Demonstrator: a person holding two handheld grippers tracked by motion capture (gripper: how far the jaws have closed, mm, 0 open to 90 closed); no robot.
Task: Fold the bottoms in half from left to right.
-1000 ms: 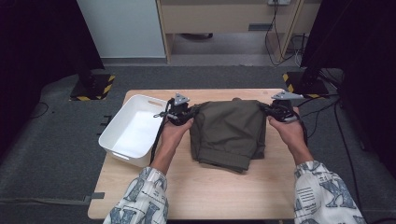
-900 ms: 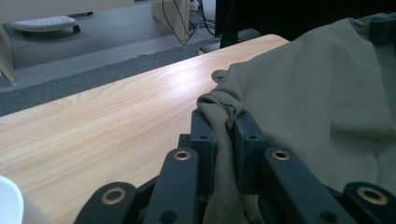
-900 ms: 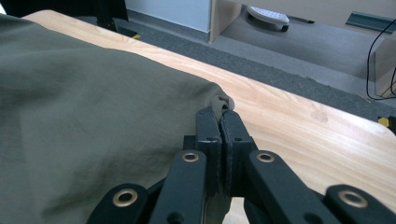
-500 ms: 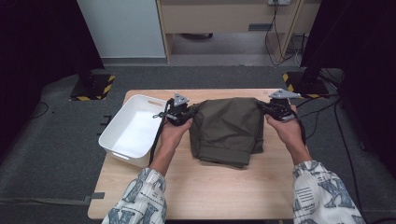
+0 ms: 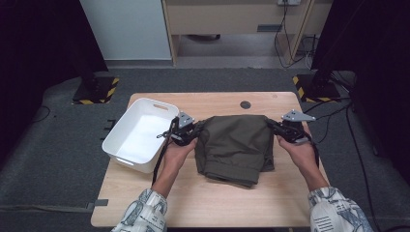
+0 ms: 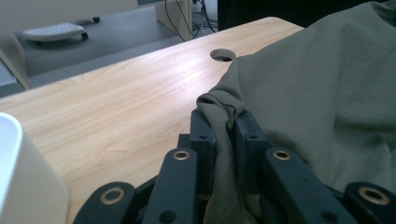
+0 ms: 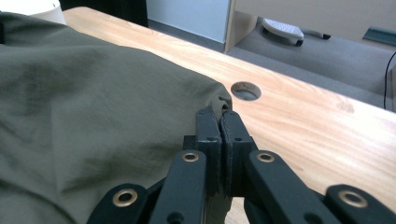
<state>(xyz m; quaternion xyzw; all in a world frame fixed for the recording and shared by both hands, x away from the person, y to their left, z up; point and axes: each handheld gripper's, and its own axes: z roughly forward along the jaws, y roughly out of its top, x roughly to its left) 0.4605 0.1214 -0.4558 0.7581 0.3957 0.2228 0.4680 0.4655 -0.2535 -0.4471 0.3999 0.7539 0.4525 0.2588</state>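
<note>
A light wooden bench (image 5: 270, 203) carries a white tub (image 5: 138, 135) and a folded olive garment (image 5: 234, 147) beside it.

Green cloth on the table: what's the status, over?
Left tool and right tool each shut on a far corner of the green cloth. White bin alongside, nothing blocking.

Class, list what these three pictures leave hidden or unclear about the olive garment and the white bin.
- Garment type: high view, folded layers hide its shape.
- Gripped corners: left gripper and right gripper views, jaws cover the cloth between them.
- White bin: left gripper view, cut off by the edge.
</note>
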